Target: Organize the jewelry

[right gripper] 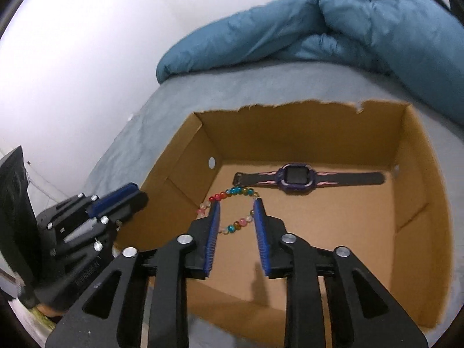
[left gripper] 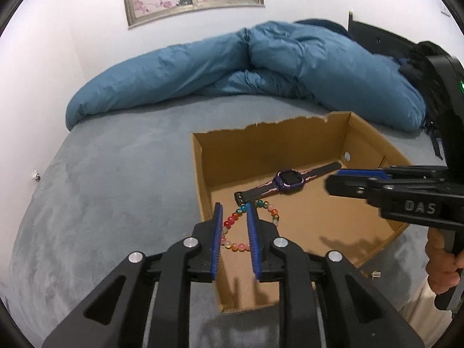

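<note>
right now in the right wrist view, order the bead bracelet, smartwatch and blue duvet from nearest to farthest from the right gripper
1. bead bracelet: on the box floor, right at the right gripper fingertips.
2. smartwatch: just beyond the bracelet, toward the cardboard box back wall.
3. blue duvet: outside the box, piled along the wall.

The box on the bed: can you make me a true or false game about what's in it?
1. A watch lies inside the cardboard box. True.
2. The bead bracelet is out on the bed. False: it lies in the box, near the watch.
3. The right gripper is pinching the bracelet. False: its jaws are open.
4. The left gripper is open. True.
5. The watch screen is lit up. False: it is dark.
</note>
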Action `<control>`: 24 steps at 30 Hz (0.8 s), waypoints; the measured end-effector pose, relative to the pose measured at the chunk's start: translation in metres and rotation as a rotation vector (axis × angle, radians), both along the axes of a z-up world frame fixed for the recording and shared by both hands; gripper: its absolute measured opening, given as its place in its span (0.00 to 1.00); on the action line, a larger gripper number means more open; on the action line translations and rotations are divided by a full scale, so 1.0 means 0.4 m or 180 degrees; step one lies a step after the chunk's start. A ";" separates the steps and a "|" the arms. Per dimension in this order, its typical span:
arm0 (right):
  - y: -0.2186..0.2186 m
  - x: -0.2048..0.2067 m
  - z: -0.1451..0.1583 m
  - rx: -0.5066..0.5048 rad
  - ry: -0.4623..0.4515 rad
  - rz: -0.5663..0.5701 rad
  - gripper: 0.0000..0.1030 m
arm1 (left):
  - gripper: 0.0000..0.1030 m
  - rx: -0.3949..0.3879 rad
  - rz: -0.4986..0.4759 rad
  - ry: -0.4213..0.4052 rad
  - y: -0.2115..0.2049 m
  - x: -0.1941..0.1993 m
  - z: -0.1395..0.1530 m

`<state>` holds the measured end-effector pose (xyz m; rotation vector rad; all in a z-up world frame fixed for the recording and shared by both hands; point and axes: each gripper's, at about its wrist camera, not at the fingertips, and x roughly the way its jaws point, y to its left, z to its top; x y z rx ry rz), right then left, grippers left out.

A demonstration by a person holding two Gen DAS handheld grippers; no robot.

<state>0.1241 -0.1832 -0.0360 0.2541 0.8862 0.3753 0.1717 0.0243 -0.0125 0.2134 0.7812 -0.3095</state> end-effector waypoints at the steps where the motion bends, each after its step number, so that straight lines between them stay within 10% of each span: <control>1: -0.009 -0.017 0.007 -0.0024 -0.0060 -0.0028 0.30 | 0.18 -0.0018 0.0012 -0.0030 0.005 -0.012 0.007; 24: -0.032 -0.325 -0.002 -0.0503 -0.0549 -0.0231 0.54 | 0.44 -0.0156 0.0027 -0.0100 0.012 -0.242 -0.004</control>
